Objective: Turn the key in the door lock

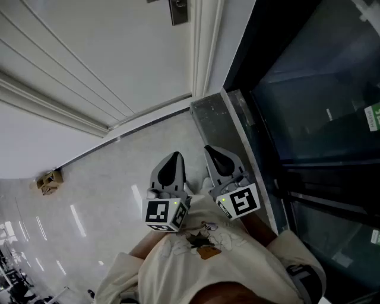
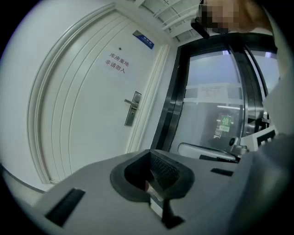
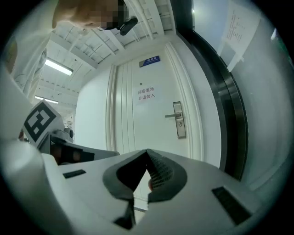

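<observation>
The white door (image 1: 107, 53) stands ahead of me, some way off. Its metal lock plate with a lever handle (image 2: 132, 108) (image 3: 179, 120) (image 1: 178, 10) sits at the door's right edge. I cannot make out a key at this distance. I hold both grippers close to my body, side by side, pointing at the door. The left gripper (image 1: 175, 156) (image 2: 149, 153) has its jaws together at the tips with nothing between them. My right gripper (image 1: 211, 149) (image 3: 147, 152) is shut too and holds nothing.
A black-framed glass wall (image 1: 309, 107) runs along the right, with a dark stone ledge (image 1: 217, 116) at its foot. A small brown object (image 1: 49, 181) lies on the glossy floor at left. The door carries a printed notice (image 3: 146, 93) and a blue plate (image 3: 150, 60).
</observation>
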Available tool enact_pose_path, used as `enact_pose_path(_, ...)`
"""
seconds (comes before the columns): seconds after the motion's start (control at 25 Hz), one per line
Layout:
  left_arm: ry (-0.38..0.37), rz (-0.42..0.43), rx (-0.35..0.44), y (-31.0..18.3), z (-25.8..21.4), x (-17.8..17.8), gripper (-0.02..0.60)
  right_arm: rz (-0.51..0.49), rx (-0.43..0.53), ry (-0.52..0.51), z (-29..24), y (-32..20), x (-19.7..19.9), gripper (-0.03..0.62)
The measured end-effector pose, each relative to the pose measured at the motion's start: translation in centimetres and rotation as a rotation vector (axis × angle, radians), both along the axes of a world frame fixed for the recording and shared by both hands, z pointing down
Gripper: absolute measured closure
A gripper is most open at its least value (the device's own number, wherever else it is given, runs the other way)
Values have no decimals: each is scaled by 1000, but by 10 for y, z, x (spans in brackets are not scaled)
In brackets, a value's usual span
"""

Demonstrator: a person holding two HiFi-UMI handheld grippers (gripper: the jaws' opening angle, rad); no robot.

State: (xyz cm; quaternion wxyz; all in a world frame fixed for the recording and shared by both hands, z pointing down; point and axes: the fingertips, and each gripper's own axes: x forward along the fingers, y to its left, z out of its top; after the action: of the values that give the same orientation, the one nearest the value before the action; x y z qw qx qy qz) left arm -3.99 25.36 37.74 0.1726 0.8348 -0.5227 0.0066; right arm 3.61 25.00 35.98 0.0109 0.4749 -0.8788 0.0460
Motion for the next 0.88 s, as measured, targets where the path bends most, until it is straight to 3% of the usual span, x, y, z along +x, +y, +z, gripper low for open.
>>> enact_pose_path(0.44,-5,-37,0,6,-2,41,575,-37,21,1,-1,4,40,588)
enact_pose_path(0.64,11,-94,-7,4,8,50,575,-88,33,-51,5,-2,51,586)
enact_pose_path(0.88,8,-114,-27,-14,14,53,575,-109,39,-19,10,-21,54,586)
